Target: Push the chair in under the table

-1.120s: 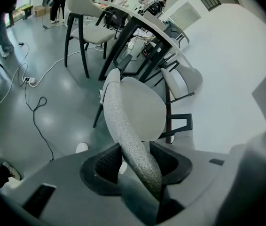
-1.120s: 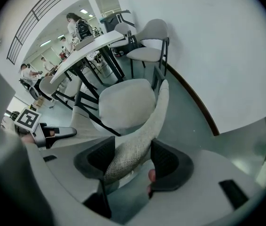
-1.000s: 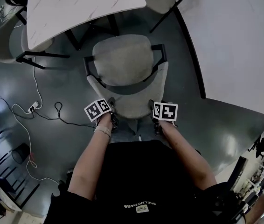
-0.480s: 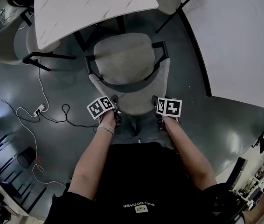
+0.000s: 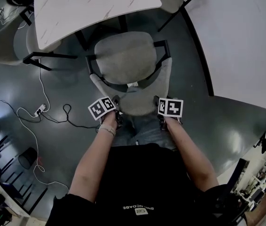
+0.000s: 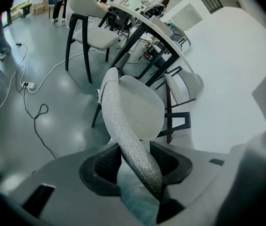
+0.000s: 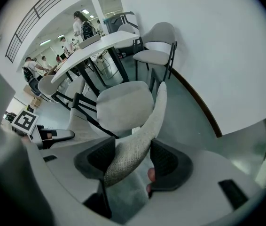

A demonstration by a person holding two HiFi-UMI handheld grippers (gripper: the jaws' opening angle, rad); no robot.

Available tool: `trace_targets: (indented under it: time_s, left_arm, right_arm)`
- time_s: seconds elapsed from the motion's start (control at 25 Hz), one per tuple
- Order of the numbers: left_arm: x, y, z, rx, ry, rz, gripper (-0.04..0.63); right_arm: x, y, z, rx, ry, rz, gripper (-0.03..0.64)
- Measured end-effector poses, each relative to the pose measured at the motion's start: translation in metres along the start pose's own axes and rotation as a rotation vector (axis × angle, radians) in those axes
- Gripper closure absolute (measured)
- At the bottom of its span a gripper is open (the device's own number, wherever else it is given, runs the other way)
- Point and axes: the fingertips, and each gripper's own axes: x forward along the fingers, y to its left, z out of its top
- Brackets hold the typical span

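We were mid-push: left gripper [image 6: 135, 161] and right gripper [image 7: 133, 161] each clamped on the backrest [image 5: 135, 102] of the chair [image 5: 123, 58]. Its seat sat mostly out, at the near edge of the table [image 5: 86, 8]. Next, we judged, a level shove farther in. The chair faced far, its backrest running left to right.

Loose cables [image 5: 42, 86] trailed across the grey floor [image 5: 62, 140] to a power strip [image 5: 39, 110]; a spare grey chair [image 5: 1, 44] stood at left, and people [image 7: 81, 25] gathered beyond.
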Motion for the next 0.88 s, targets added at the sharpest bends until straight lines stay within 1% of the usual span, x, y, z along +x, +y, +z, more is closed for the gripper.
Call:
trace_targets:
  time_s: [0.16, 0.4, 0.64, 0.88]
  left_arm:
    - [-0.001, 0.002, 0.005, -0.01, -0.014, 0.015, 0.403]
    - [-0.003, 0.001, 0.023, -0.048, -0.045, 0.026, 0.403]
    - [-0.006, 0.01, 0.043, -0.075, -0.062, 0.051, 0.405]
    - [-0.008, 0.016, 0.067, -0.078, -0.076, 0.067, 0.405]
  right_arm:
    - [0.002, 0.005, 0.006, -0.017, 0.01, 0.008, 0.377]
    - [0.007, 0.014, 0.03, -0.04, -0.005, 0.023, 0.377]
    - [0.015, 0.031, 0.044, -0.063, 0.036, 0.038, 0.377]
    - [0.024, 0.049, 0.061, -0.065, 0.045, 0.056, 0.377]
